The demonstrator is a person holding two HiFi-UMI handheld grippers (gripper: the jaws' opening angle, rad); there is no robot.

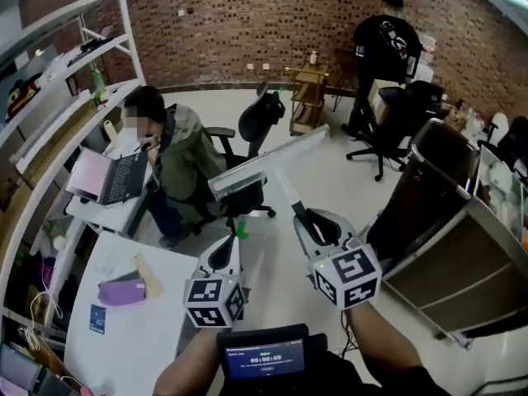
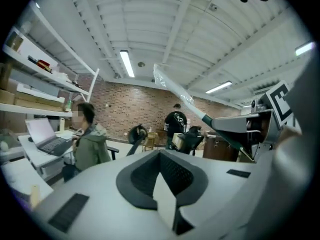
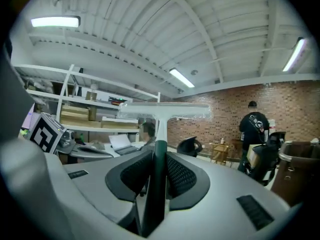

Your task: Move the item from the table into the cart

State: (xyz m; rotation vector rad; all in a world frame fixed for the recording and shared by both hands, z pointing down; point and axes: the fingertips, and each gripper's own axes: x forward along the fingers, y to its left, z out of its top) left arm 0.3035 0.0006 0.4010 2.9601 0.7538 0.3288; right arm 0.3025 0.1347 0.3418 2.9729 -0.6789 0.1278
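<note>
My right gripper (image 1: 318, 225) is shut on the dark green handle of a squeegee (image 1: 268, 162), whose long plastic-wrapped blade points up and away over the floor. In the right gripper view the handle (image 3: 158, 176) stands clamped between the pads, with the blade (image 3: 165, 111) across the top. My left gripper (image 1: 224, 250) hangs beside it, shut and empty; its pads (image 2: 162, 176) meet with nothing between them. The squeegee (image 2: 175, 90) also crosses the left gripper view. The dark cart (image 1: 441, 192) stands at the right. The white table (image 1: 157, 337) lies at lower left.
A purple pouch (image 1: 122, 291) and a blue card (image 1: 97, 318) lie on the table. A seated person (image 1: 177, 159) with a laptop (image 1: 107, 176) and an office chair (image 1: 247, 184) are ahead. Another person (image 1: 385, 52) stands by the brick wall. Shelving (image 1: 49, 97) lines the left.
</note>
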